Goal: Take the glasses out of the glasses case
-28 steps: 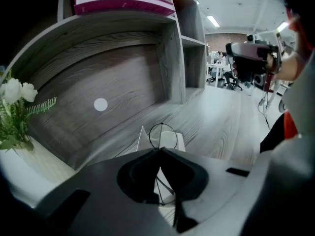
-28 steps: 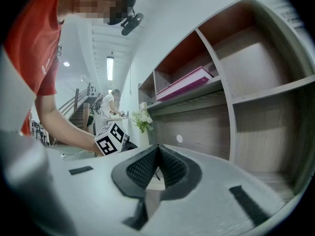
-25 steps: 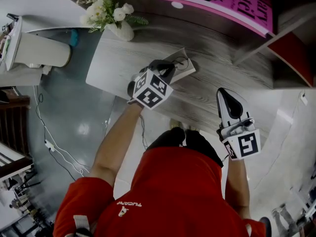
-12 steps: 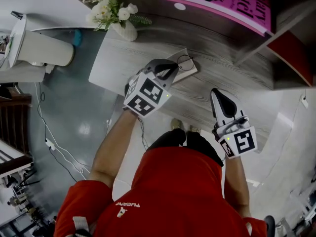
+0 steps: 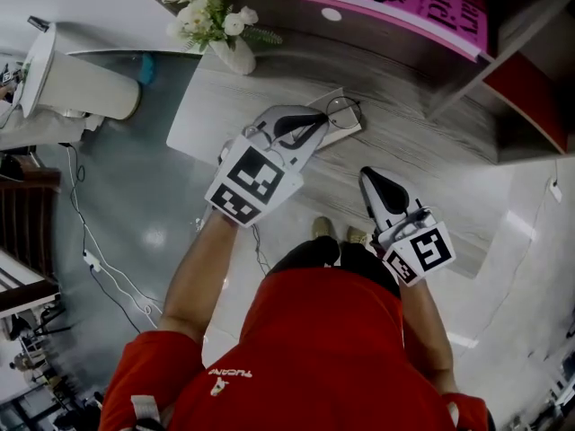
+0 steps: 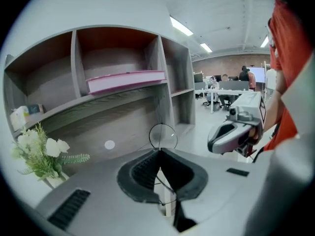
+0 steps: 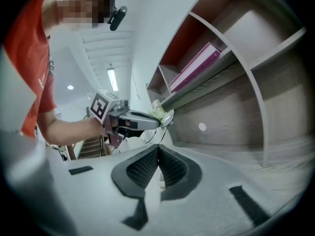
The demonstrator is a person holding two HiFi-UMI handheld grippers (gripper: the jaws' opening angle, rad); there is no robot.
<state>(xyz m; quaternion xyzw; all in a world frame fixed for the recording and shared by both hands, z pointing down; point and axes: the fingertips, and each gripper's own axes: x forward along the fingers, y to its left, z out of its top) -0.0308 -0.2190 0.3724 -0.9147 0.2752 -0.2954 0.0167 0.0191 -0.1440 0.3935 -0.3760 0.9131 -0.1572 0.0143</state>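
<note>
White flowers (image 5: pixel 216 25) stood at the left end of the counter (image 5: pixel 422 164). The left tool (image 5: pixel 304 127) was clenched on the thin wire frame of the glasses (image 5: pixel 344 111), with one round lens poking past its tips. They hung over what looked like the pale glasses case (image 5: pixel 347 134), which lay on the counter. Further right, the right tool (image 5: pixel 371 180) was clenched on nothing.

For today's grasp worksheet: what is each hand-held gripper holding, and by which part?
The left hand-held gripper pinches the glasses by their thin wire frame, right beside one round lens. The right hand-held gripper holds nothing.
</note>
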